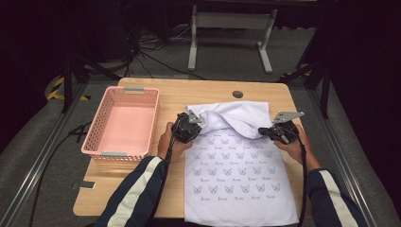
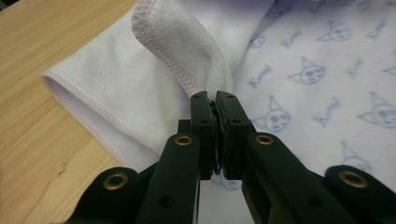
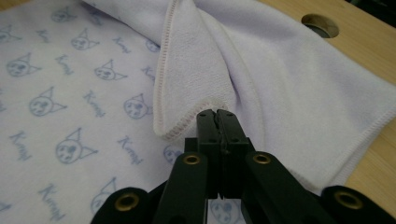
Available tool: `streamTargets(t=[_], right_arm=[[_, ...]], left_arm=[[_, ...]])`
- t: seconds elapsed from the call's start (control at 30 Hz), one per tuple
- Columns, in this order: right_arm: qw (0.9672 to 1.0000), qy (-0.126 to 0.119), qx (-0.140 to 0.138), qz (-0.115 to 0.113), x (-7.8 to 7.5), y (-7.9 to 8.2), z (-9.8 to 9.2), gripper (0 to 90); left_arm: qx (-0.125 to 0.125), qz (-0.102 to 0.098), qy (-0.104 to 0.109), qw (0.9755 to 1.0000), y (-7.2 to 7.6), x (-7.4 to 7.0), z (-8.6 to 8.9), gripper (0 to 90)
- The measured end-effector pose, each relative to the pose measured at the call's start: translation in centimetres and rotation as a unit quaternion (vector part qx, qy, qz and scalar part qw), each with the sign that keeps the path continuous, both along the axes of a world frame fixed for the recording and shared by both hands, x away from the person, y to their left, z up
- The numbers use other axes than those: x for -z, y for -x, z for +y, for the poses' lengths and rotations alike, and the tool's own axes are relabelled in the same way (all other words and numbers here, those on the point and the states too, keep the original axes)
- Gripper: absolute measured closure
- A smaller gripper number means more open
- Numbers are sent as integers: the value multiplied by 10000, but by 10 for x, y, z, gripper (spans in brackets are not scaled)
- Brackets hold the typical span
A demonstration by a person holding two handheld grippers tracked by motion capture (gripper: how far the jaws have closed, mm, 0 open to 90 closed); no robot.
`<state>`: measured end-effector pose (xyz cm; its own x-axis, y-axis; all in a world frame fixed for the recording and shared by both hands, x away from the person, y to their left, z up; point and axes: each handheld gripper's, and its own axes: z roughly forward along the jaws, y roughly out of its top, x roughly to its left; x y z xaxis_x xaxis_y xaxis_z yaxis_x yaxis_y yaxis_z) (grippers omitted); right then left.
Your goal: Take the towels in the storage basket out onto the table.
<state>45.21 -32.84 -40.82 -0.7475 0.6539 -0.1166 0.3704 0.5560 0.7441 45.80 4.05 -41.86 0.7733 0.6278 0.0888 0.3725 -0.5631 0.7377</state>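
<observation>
A white towel printed with small blue cat faces lies lengthwise on the wooden table. Its far end is folded back toward the person, with the plain underside showing. My left gripper is shut on the towel's hemmed left corner, which rises from the jaw tips of the left gripper. At the towel's right side my right gripper is shut on the other hemmed edge, pinched at the tips of the right gripper. Both corners are lifted slightly off the printed cloth.
An empty pink plastic basket stands on the table's left part, close to my left hand. A round cable hole sits near the far edge. Behind the table stands a white desk frame on the grey floor.
</observation>
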Motion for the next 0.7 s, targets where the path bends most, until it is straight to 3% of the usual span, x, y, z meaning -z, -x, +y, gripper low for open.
streamTargets(t=[0.2,0.3,0.43,0.57,0.7], right_arm=[[9988,-361,-11,-338,-25,29,-18,900],[9976,-494,-133,-462,-34,46,-25,900],[9961,-567,-355,-581,-43,71,-31,900],[9935,-668,-671,-633,-53,102,-36,900],[9926,-565,-941,-527,-55,134,-39,900]], left_arm=[[297,-336,126,9989,26,-24,8,863],[553,-510,183,9970,43,-33,17,862],[828,-691,-11,9942,71,-34,31,862],[1077,-658,-2,9920,99,-28,42,862],[1445,-520,17,9881,125,-21,45,862]])
